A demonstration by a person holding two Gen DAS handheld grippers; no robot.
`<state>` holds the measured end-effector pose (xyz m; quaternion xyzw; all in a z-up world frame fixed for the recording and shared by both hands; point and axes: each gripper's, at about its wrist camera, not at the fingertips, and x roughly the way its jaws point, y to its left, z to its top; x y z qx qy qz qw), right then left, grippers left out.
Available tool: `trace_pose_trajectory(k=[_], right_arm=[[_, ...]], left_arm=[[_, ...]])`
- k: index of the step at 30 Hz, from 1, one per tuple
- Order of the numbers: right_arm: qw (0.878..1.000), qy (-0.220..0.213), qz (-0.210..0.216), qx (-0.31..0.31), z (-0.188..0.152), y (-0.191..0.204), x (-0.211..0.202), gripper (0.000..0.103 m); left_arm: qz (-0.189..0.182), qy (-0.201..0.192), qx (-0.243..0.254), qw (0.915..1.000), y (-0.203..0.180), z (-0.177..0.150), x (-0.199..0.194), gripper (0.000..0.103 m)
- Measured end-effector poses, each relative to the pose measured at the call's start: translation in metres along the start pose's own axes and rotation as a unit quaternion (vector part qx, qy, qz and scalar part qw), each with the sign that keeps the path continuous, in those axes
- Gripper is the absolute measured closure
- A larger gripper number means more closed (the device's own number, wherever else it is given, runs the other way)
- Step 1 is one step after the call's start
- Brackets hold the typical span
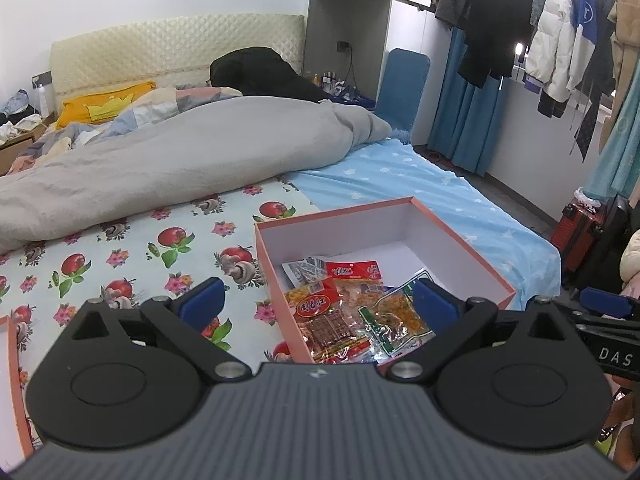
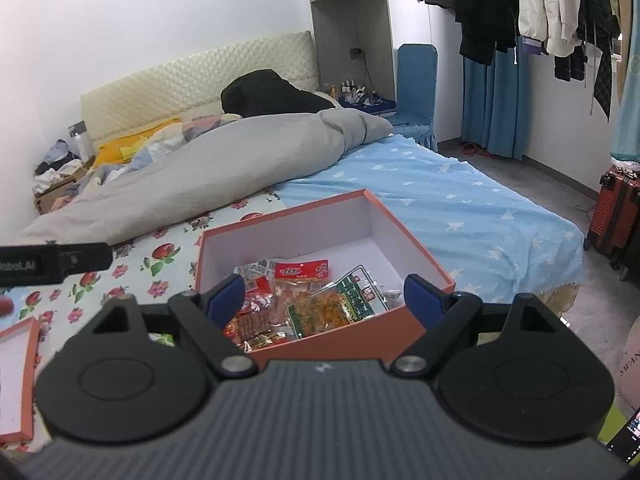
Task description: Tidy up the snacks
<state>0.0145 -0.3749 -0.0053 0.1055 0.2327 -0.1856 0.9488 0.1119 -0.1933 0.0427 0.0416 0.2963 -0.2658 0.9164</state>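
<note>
An open orange box (image 1: 460,240) with a white inside sits on the bed; it also shows in the right wrist view (image 2: 412,240). Several snack packets lie in its near part: a red packet (image 1: 320,304), a green-edged packet (image 1: 396,316), a red-topped packet (image 1: 352,270). In the right wrist view the green-edged packet (image 2: 340,304) and the red-topped packet (image 2: 302,270) show too. My left gripper (image 1: 316,300) is open and empty above the box's near left corner. My right gripper (image 2: 324,296) is open and empty over the box's near side.
The orange box lid (image 2: 24,380) lies on the flowered sheet (image 1: 120,256) at the left. A grey duvet (image 1: 180,160) covers the far half of the bed. A red suitcase (image 2: 616,216) and hanging clothes (image 2: 540,8) are at the right.
</note>
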Motion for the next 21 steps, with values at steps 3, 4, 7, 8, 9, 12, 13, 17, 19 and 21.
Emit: trace_pose_trajectory(k=[3, 4, 7, 8, 9, 12, 13, 17, 19, 21], right_arm=[[1.0, 0.0, 0.0, 0.0, 0.0002, 0.0, 0.0001, 0.015], [1.0, 0.0, 0.0, 0.0, 0.0002, 0.0002, 0.0004, 0.015], [1.0, -0.001, 0.0, 0.0, -0.0001, 0.0, -0.0004, 0.015], [1.0, -0.001, 0.0, -0.001, -0.0003, 0.0, -0.0003, 0.015], [1.0, -0.001, 0.0, -0.002, -0.0005, 0.0001, -0.0004, 0.015], [1.0, -0.004, -0.002, -0.008, -0.001, 0.0014, -0.0017, 0.015], [1.0, -0.003, -0.001, -0.008, -0.0009, 0.0013, -0.0014, 0.015], [1.0, -0.002, -0.001, -0.004, -0.0002, 0.0004, -0.0015, 0.015], [1.0, -0.003, -0.002, -0.006, -0.0001, 0.0005, -0.0013, 0.015], [1.0, -0.005, -0.002, -0.005, 0.0002, -0.0005, -0.0016, 0.015]], left_arm=[[0.001, -0.001, 0.002, 1.0, -0.0003, 0.0004, -0.0011, 0.001], [0.002, -0.002, 0.003, 1.0, -0.0003, 0.0002, -0.0016, 0.001], [0.0, -0.004, 0.004, 1.0, 0.0011, 0.0011, -0.0029, 0.001], [0.002, -0.004, 0.005, 1.0, 0.0016, 0.0012, -0.0031, 0.001], [0.003, -0.003, 0.005, 1.0, 0.0017, 0.0011, -0.0029, 0.001], [0.001, -0.004, 0.006, 1.0, 0.0005, 0.0007, -0.0035, 0.001], [0.001, -0.004, 0.006, 1.0, 0.0, 0.0006, -0.0035, 0.001], [0.002, -0.007, 0.006, 1.0, 0.0008, 0.0, -0.0043, 0.001], [0.002, -0.007, 0.003, 1.0, 0.0018, -0.0008, -0.0043, 0.001], [0.005, -0.007, 0.001, 1.0, 0.0023, -0.0013, -0.0039, 0.001]])
